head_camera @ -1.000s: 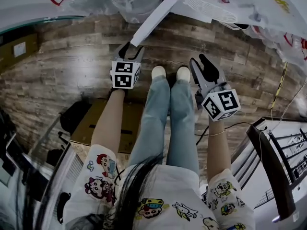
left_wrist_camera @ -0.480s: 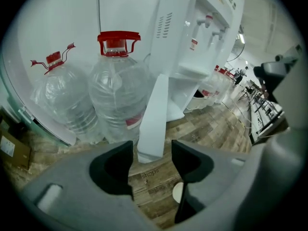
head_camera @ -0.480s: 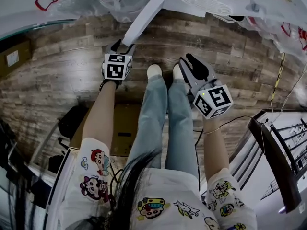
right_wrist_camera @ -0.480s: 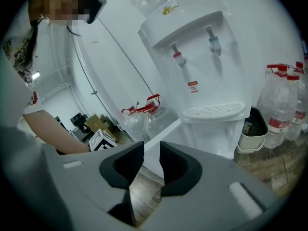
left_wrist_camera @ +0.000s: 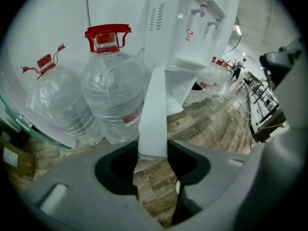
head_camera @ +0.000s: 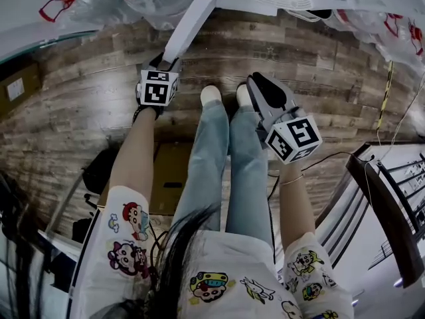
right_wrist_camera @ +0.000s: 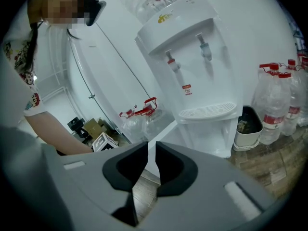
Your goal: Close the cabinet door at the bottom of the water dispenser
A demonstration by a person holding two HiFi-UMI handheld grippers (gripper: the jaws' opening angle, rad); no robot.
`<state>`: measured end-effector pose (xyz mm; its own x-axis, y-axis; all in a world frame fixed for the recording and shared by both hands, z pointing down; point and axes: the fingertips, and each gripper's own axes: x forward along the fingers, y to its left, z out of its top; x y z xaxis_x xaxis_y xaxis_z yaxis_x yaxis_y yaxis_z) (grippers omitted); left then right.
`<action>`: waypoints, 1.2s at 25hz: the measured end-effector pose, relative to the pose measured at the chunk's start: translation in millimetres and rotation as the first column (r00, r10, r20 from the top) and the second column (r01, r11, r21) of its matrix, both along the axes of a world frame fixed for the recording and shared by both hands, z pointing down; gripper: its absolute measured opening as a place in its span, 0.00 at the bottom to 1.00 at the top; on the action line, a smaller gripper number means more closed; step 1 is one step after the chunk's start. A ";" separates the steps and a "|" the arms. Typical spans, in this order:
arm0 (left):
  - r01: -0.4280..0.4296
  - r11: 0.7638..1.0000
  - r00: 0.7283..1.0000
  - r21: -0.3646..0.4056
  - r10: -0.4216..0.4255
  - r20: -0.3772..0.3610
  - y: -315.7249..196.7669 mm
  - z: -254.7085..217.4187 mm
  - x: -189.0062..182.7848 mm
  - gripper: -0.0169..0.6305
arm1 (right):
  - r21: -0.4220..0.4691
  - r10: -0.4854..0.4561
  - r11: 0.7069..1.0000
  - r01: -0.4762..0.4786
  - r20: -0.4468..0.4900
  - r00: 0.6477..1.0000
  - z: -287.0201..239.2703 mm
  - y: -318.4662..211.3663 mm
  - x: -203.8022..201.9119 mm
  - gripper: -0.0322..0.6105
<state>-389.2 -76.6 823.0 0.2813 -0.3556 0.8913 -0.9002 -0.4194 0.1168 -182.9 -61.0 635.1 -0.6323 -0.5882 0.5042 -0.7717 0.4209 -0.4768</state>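
Note:
The white water dispenser stands against the wall, and its bottom cabinet door swings out over the wooden floor. In the left gripper view the door's free edge stands upright between the jaws of my left gripper. Those jaws have just been closing and now touch both faces of the door. In the head view the left gripper sits at the door's end. My right gripper hovers to its right above the shoes. Its jaws have just been closing too, down to a narrow gap with nothing in it.
Large water bottles with red caps stand left of the dispenser, and more bottles and a small bin stand to its right. The person's legs and shoes are between the grippers. A cardboard box lies on the floor behind.
The left gripper has sunk onto the door's end and its jaws have drawn in on the edge. The right gripper's fingers have come much closer together while it stayed in place.

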 end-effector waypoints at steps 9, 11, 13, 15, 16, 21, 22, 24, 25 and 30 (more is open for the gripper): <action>0.049 0.999 0.998 -0.008 -0.048 0.029 15.3 0.9 21.5 0.30 | -0.013 0.063 0.998 -0.063 0.012 0.998 4.6 8.2 30.2 0.09; 0.068 0.998 0.997 -0.005 -0.068 0.031 19.1 1.1 31.4 0.30 | -0.016 0.074 0.997 -0.073 0.023 0.997 4.5 9.1 38.2 0.08; 0.088 0.996 0.996 -0.002 -0.088 0.031 22.3 0.5 40.2 0.30 | -0.015 0.074 0.997 -0.073 0.033 0.997 3.5 10.2 43.3 0.07; 0.114 0.993 0.993 -0.004 -0.114 0.038 27.4 0.3 50.2 0.30 | -0.014 0.067 0.998 -0.067 0.041 0.997 2.3 12.8 50.5 0.07; 0.128 0.992 0.991 -0.005 -0.128 0.042 29.6 0.3 56.1 0.30 | -0.014 0.066 0.998 -0.066 0.045 0.997 2.3 14.0 55.4 0.07; 0.206 0.979 0.977 -0.013 -0.205 0.059 38.9 1.9 86.4 0.30 | -0.020 0.055 0.998 -0.054 0.060 0.997 4.9 21.8 79.0 0.07; 0.226 0.974 0.972 -0.012 -0.225 0.061 40.8 2.1 91.4 0.30 | -0.021 0.047 0.999 -0.046 0.063 0.997 5.0 24.0 82.4 0.07; 0.270 0.963 0.961 -0.003 -0.269 0.067 42.6 1.9 101.8 0.30 | -0.022 0.034 0.999 -0.033 0.067 0.997 4.6 27.1 91.0 0.07; 0.289 0.957 0.955 0.001 -0.288 0.068 42.5 1.6 108.1 0.30 | -0.023 0.033 0.999 -0.031 0.070 0.997 4.4 27.7 96.6 0.07; 0.349 0.937 0.934 0.013 -0.350 0.070 42.1 1.8 144.0 0.31 | -0.026 0.042 0.999 -0.040 0.090 0.995 5.5 30.4 130.3 0.07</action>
<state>-245.3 -34.4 824.7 0.0756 -0.4208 0.9040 -0.9959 -0.0769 0.0476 -52.7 -30.6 640.7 -0.6519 -0.6027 0.4603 -0.7410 0.3772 -0.5556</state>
